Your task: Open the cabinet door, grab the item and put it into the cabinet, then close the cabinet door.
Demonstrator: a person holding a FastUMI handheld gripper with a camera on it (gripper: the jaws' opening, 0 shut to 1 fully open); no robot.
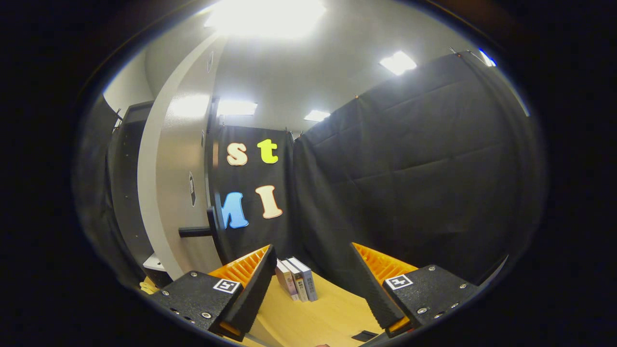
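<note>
Books (296,284): three, standing upright side by side, spines facing the camera, on the tabletop (328,318). They sit just ahead of the gripper (313,284), between its two fingers and nearer the left one, touching neither.

Gripper: jaws spread wide and released, nothing held between them. Each finger carries a square printed marker on its block.

Tabletop: light wood, running from under the fingers up to the booth wall. A small dark flat object lies on it close to the right finger; too little of it shows to say what it is.

Cabinet door (181,193): pale grey, tall, swung open, standing left of the books and beyond the left finger. A dark bar handle (195,232) sticks out from its lower part.

Cabinet (126,183): dark interior, left of the open door.

Ceiling (308,72): white, with several lit panels.
</note>
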